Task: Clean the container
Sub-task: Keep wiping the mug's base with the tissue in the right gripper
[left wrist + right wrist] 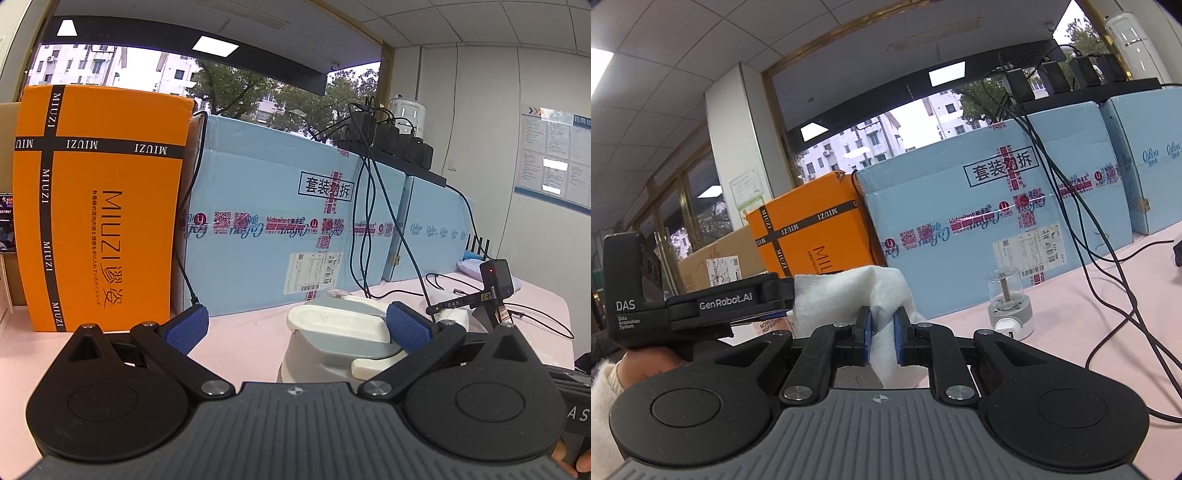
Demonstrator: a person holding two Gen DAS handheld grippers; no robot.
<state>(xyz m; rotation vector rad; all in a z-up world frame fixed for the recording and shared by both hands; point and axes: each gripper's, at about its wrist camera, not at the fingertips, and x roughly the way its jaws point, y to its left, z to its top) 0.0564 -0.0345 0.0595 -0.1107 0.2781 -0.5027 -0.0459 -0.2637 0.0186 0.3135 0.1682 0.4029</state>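
Low centre-right in the left view, the container (343, 339) sits between the spread left gripper (297, 330), probably rigid, light and slick, best held by its grey body, while the right gripper (882, 325) pinches a soft cloth (849, 295).

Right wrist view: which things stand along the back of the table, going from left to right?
Brown cardboard box → orange MIUZI box → large light blue box → second light blue box.
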